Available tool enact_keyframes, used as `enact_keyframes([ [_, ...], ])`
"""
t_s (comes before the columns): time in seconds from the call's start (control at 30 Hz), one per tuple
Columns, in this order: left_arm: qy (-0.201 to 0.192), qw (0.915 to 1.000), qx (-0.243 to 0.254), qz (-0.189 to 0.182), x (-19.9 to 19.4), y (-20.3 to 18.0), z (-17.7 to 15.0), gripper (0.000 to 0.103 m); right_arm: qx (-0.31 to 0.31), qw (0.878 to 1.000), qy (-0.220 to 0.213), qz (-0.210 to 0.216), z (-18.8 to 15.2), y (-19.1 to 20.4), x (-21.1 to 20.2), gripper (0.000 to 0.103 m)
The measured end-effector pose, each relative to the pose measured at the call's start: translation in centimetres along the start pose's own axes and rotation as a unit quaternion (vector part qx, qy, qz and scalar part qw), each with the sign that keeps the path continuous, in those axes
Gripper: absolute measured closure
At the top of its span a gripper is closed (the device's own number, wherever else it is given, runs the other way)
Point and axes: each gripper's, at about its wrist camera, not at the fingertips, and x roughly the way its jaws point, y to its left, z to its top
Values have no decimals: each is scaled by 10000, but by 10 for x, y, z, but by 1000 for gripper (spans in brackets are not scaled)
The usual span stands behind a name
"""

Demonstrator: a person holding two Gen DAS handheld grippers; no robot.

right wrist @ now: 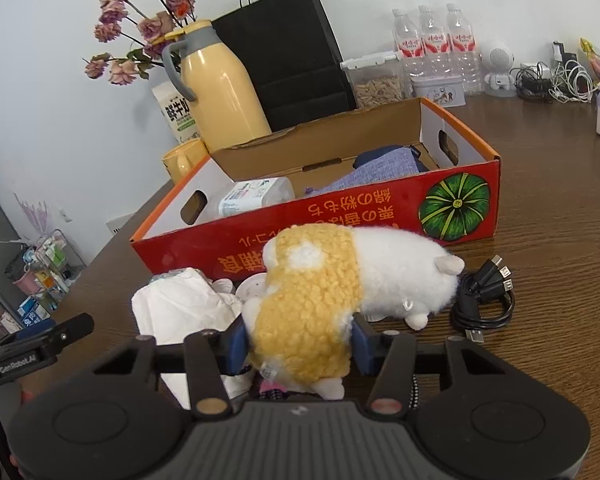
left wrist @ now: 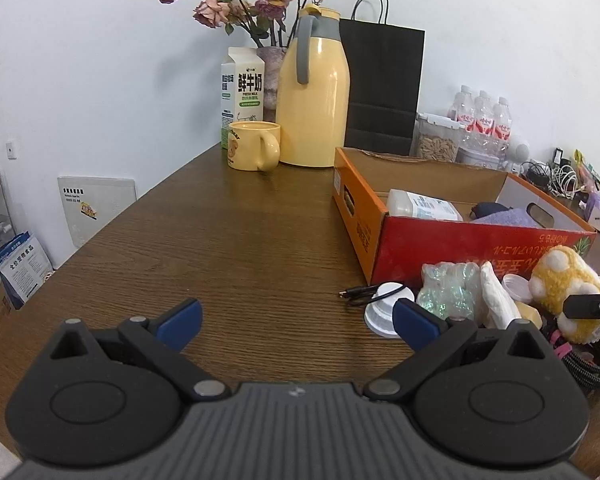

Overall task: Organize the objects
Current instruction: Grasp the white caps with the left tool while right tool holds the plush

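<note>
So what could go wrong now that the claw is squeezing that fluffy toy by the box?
The right gripper pinches only the yellow rear of the plush toy. The white head end sticks out to one side, so the toy may sag or slip when lifted.

A black USB cable lies against the toy's head; it could get dragged along.

The toy must clear the red wall of the cardboard box, or it may snag there.

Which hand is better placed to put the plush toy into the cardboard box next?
The right. The right gripper already has its blue pads against both sides of the plush toy, just in front of the box. The left gripper is open over bare table, holding nothing.
</note>
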Motion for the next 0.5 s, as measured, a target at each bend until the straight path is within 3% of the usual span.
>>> enact_keyframes([
  [0.5, 190, 9996, 64, -195, 28, -25, 11, 0, -660, 9941, -822, -249, -7, -5, -23, 55],
])
